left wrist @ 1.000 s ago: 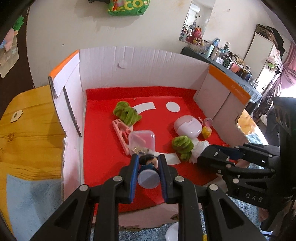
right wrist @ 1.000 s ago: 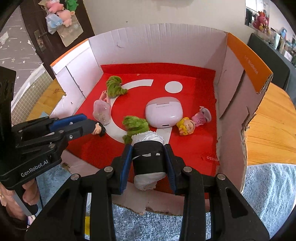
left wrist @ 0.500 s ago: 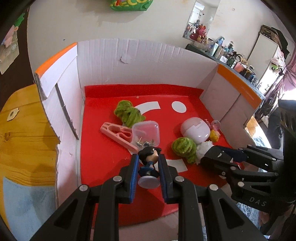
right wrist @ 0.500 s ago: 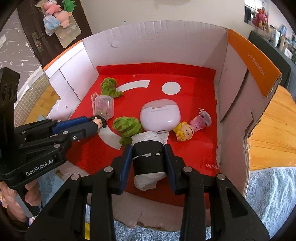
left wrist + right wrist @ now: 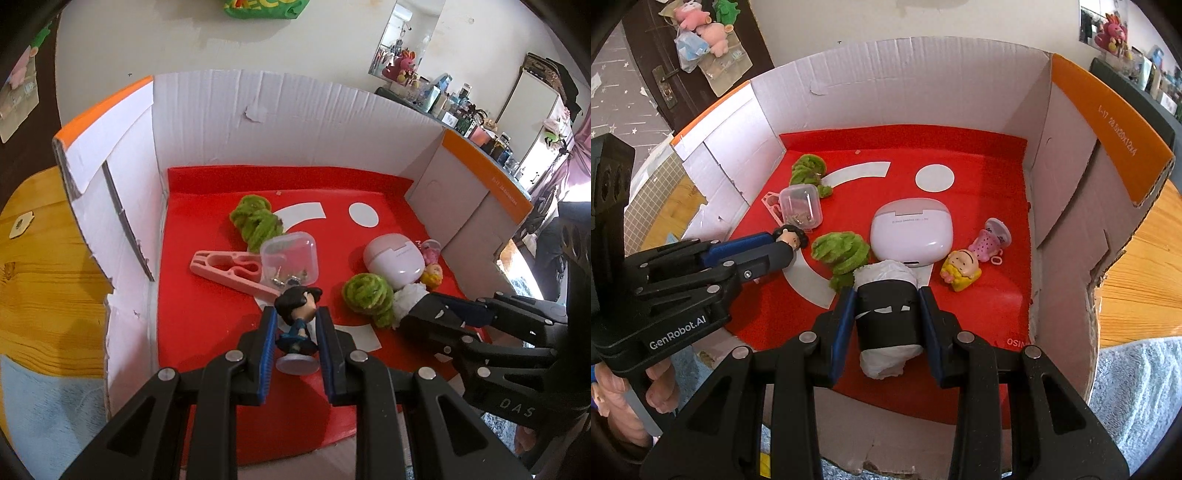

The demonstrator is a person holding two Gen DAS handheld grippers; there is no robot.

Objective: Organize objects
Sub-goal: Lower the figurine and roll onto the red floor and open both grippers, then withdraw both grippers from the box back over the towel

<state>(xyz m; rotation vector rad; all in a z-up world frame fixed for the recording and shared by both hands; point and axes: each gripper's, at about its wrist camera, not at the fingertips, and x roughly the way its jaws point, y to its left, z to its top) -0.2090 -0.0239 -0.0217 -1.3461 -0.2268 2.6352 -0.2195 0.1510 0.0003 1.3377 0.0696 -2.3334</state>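
Over the box's (image 5: 1071, 155) near edge, the left gripper (image 5: 295, 334) clasped a figurine (image 5: 297, 317) and the right gripper (image 5: 886, 314) a taped roll (image 5: 886, 314), probably for setting inside.

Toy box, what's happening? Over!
Left gripper shut on dark-haired doll. Right gripper shut on black-wrapped roll. Both over red box. Green fuzzy bundle just ahead.

Right gripper (image 5: 886, 306) was clamped on a black roll (image 5: 886, 317) with white wrapping at both ends, held over the near part of the cardboard box (image 5: 905, 88). Left gripper (image 5: 783, 251) gripped a dark-haired figurine (image 5: 790, 236). On the red floor lay a white earbud case (image 5: 910, 232), a blonde figurine (image 5: 960, 269), two green fuzzy bundles (image 5: 842, 254), and a clear small case (image 5: 799, 206), contents possibly screws. A hand (image 5: 624, 391) showed lower left.
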